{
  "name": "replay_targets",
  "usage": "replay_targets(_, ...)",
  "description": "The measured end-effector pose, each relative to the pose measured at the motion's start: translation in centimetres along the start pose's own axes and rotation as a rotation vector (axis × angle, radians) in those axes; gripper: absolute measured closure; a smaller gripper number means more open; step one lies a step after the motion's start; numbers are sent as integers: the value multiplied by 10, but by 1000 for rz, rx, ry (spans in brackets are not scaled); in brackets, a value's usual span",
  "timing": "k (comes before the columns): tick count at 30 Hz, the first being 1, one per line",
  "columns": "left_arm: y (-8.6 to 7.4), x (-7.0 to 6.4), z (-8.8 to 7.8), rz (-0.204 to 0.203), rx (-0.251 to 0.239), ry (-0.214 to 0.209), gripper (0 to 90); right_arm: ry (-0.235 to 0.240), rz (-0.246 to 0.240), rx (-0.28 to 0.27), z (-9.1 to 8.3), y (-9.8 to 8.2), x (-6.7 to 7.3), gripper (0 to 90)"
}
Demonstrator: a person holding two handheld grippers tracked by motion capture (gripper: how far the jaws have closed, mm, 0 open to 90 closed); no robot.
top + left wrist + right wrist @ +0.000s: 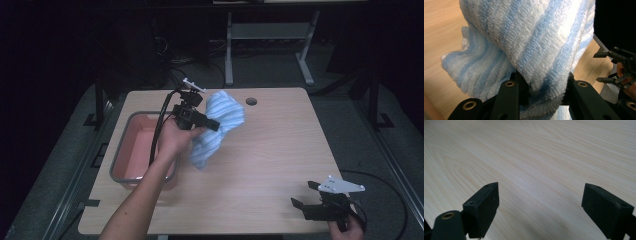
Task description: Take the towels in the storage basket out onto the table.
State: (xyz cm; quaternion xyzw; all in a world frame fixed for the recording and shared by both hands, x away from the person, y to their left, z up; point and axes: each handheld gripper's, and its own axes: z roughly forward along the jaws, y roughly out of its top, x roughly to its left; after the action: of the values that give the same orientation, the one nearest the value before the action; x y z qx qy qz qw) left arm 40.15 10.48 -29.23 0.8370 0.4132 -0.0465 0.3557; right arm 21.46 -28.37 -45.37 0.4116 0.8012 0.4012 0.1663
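The left gripper (212, 124) hangs above the counter (270, 165), a little toward ten o'clock from its middle, with its fingers (510, 92) clamped tight on a bunched fold of a blue and white striped towel (217, 127). The towel is lifted off the wood; most of it drapes down and toward five o'clock from the grip, and its lower corner hangs close to the counter, though whether it touches is hard to tell. In the left gripper view the terry cloth (529, 47) swells out between the two black fingers and falls to the left in ribbed folds. A pink tub (137, 147) with a grey rim sits on the counter at nine o'clock, just beside the person's left forearm (140, 200), which crosses over its near corner. The right gripper (306, 194) rests low at the counter's five o'clock corner, well apart from the towel, and its fingers (484, 205) stand wide open with nothing between them but bare wood. A small round hole (251, 101) marks the counter near its far edge at twelve o'clock.
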Motion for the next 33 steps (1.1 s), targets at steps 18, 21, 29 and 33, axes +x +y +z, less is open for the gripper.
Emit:
replay_targets(18, 8, -13, 33, 31, 23, -39, 696, 3, 1, 3, 0, 0, 1, 140)
replay_targets(21, 8, -14, 39, 31, 28, -43, 695, 3, 4, 5, 0, 1, 1, 140)
replay_targets(29, 7, -16, 54, 28, 37, -55, 695, 3, 2, 2, 0, 1, 1, 140)
replay_targets(33, 6, -15, 60, 28, 42, -53, 695, 2, 7, 1, -1, 1, 1, 140)
